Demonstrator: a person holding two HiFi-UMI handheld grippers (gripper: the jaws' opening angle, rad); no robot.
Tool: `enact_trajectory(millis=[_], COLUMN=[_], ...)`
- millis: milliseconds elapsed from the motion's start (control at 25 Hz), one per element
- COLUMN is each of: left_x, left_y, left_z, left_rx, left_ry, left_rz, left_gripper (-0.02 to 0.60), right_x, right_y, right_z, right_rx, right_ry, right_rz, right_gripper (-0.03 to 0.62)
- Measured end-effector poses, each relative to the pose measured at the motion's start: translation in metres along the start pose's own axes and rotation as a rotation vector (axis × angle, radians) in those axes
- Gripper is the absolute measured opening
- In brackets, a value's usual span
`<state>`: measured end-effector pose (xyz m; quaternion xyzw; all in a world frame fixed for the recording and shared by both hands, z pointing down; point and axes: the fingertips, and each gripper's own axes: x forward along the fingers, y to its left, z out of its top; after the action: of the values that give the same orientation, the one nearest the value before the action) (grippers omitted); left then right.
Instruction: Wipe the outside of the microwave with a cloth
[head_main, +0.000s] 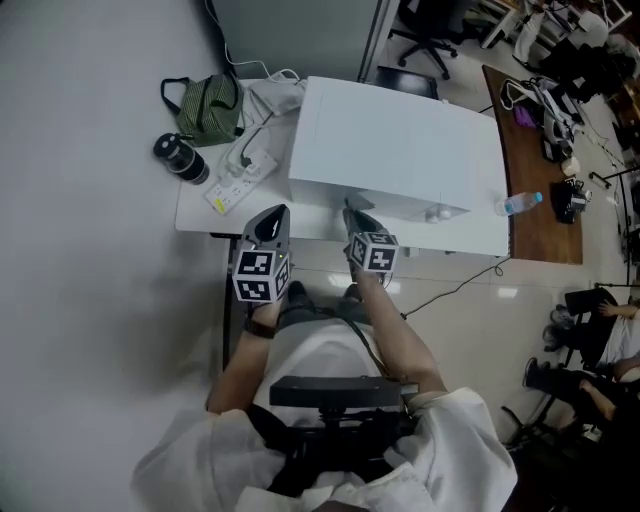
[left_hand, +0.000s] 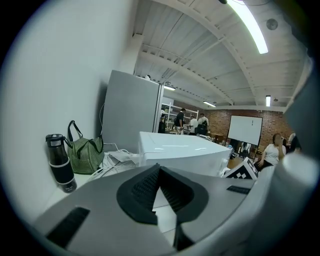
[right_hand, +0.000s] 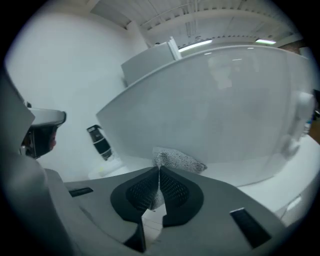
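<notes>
The white microwave stands on a white table, its front face toward me. My right gripper is at the lower left of that front, and in the right gripper view it is shut on a grey speckled cloth. The cloth pokes out past the fingertips, close to the microwave's front. My left gripper hovers over the table's front edge, left of the microwave. In its own view the left gripper is shut with nothing held, and the microwave lies ahead to the right.
A green striped bag, a black bottle and a white power strip with cables occupy the table's left part. A wooden table with a water bottle stands to the right. People sit at the far right.
</notes>
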<state>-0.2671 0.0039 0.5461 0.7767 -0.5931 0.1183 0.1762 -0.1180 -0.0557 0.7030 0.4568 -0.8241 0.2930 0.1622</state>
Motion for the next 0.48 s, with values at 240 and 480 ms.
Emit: enact_trajectory(millis=[240,480], left_x=[0.013,0.009], left_y=[-0.010,-0.019], left_z=[0.000,0.000], left_rx=[0.026,0.042], left_ry=[-0.006,0.005], left_rz=[-0.035,-0.050], left_gripper=[0.023,0.023], right_x=[-0.089,-0.131], right_y=[-0.171,-0.229], right_z=[-0.027,-0.044], right_rx=[0.255,0.324], right_ry=[-0.099,-0.123], right_rz=[-0.347,-0.480], right_gripper=[0.006,0.006])
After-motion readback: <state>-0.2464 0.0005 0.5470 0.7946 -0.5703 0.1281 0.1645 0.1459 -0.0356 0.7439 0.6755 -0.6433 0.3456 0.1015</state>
